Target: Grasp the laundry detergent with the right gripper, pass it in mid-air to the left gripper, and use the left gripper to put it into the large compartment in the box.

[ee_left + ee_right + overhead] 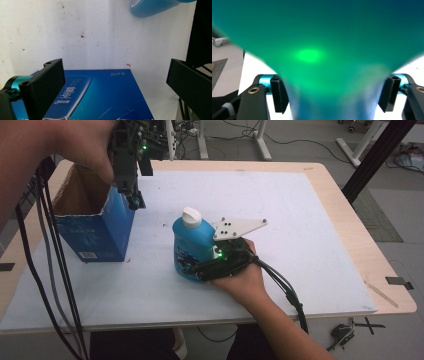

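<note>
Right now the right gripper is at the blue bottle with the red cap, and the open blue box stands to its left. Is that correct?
Not quite: the cap is white, not red, as the high view shows. The rest holds: the right gripper is at the blue bottle, and the open blue box stands to its left.

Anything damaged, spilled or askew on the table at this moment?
The blue carton has a ragged, torn top edge and stands open, brown inside. The white table cover carries small dark specks and a tiny red mark near the carton. The blue bottle stands upright, cap on; nothing has spilled.
</note>
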`<state>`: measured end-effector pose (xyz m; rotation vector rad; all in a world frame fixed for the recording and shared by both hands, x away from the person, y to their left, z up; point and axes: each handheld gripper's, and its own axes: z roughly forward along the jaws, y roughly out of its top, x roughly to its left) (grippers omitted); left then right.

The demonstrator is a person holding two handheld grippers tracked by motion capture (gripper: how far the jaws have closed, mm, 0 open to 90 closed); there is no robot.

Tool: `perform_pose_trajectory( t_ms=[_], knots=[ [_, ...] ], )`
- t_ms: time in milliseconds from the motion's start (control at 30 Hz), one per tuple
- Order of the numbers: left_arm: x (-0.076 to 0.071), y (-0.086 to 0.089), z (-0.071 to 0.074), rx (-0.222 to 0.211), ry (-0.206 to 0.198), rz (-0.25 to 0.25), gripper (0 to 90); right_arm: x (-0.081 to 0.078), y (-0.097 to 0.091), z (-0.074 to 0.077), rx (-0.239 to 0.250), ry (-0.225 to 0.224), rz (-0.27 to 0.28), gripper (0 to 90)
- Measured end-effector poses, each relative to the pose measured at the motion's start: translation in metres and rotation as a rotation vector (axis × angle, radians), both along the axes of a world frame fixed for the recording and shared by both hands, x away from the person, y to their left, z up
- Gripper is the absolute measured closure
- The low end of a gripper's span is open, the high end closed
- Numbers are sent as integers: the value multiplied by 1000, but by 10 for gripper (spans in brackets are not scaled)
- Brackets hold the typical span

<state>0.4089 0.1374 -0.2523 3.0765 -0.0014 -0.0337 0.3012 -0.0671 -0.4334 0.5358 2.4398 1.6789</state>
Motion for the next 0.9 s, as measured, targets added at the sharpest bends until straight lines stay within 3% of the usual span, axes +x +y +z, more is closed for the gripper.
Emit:
perform_pose_trajectory(
  t_ms=[900],
  knots=[
    [-1,2,-1,4,-1,3,17,-3,3,-4,17,-40,-4,438]
  ],
)
